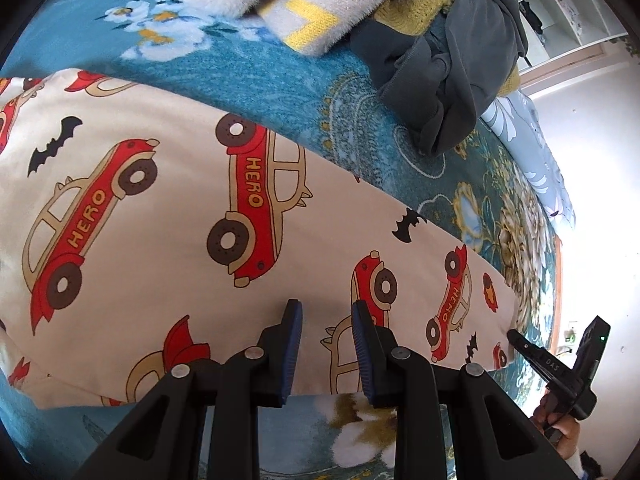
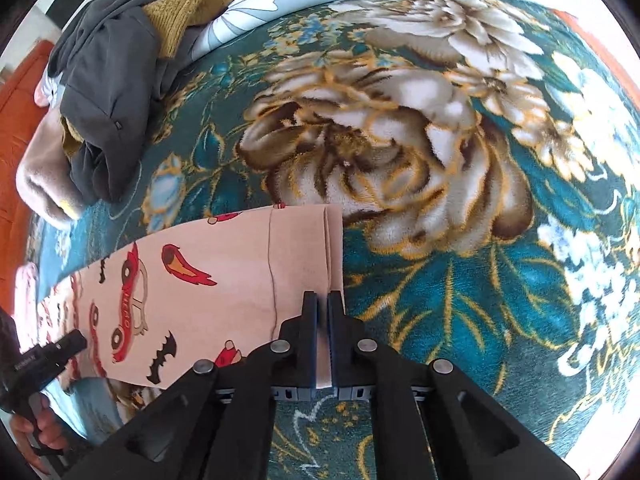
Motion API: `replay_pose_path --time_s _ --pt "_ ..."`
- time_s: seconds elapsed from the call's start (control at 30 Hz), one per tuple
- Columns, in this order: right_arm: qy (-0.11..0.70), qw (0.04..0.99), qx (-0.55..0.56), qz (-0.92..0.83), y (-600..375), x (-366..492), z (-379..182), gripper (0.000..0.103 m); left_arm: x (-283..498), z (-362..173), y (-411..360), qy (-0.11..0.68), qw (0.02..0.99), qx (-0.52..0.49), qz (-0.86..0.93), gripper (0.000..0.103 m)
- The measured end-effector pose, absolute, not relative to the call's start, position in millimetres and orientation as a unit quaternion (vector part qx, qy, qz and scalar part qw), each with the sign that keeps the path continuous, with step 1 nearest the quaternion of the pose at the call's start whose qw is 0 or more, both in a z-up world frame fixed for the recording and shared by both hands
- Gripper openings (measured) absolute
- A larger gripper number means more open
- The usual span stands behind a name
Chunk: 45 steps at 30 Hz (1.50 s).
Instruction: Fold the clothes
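garment [image 1: 168, 216]: cream, red cars | blanket [image 2: 460, 240]: teal floral

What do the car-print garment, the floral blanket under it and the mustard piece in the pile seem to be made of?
Car-print garment: thin, smooth matte fabric, probably cotton jersey; it lies flat with crisp edges.
Floral blanket: plush fleece, likely synthetic; the short fuzzy pile shows.
Mustard piece: chunky knit, with visible ribbed stitches; the fibre is unclear.
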State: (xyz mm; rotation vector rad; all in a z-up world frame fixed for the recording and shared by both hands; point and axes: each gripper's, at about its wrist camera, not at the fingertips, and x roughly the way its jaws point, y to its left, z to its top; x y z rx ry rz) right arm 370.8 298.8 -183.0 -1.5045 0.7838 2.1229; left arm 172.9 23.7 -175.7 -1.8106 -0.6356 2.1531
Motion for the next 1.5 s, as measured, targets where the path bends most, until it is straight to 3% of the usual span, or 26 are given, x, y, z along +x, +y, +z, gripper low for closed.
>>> replay_pose_path --time_s 0.1,0.37,0.47,0.5,0.6,0.8,0.93,1.07,1.3,1.5 --pt "0.266 0.23 -0.546 0.761 299 374 -184 0.028 173 -173 18 -0.218 0.118 -0.614 0.749 0.029" --pt "0.361 0.224 -0.527 0.736 312 382 -192 0.033 170 -188 15 -0.224 0.106 -0.64 0.728 0.029" --pt "0.365 0.229 -0.533 0.728 309 378 -191 0.023 171 -191 12 -0.235 0.107 -0.642 0.722 0.029" --pt "0.365 0.23 -0.536 0.726 308 376 -191 0.012 171 -191 11 -0.241 0.108 -0.641 0.72 0.029" --pt "0.362 0.237 -0.544 0.719 303 369 -187 0.007 171 -191 6 -0.257 0.11 -0.641 0.715 0.029" --pt "0.424 0.192 -0.494 0.734 290 355 -144 0.006 169 -176 -16 -0.306 0.099 -0.611 0.723 0.029" --pt "0.403 0.11 -0.477 0.773 246 317 -104 0.006 167 -147 -50 -0.369 0.11 -0.557 0.736 0.029" --pt "0.384 0.017 -0.474 0.792 189 267 -79 0.006 169 -103 -114 -0.383 0.08 -0.5 0.773 0.029" --pt "0.333 -0.09 -0.521 0.78 63 205 -91 0.006 186 -70 -241 -0.408 -0.034 -0.444 0.797 0.037" --pt "0.279 -0.119 -0.589 0.749 -37 165 -137 0.006 201 -110 -316 -0.419 -0.132 -0.478 0.761 0.037"
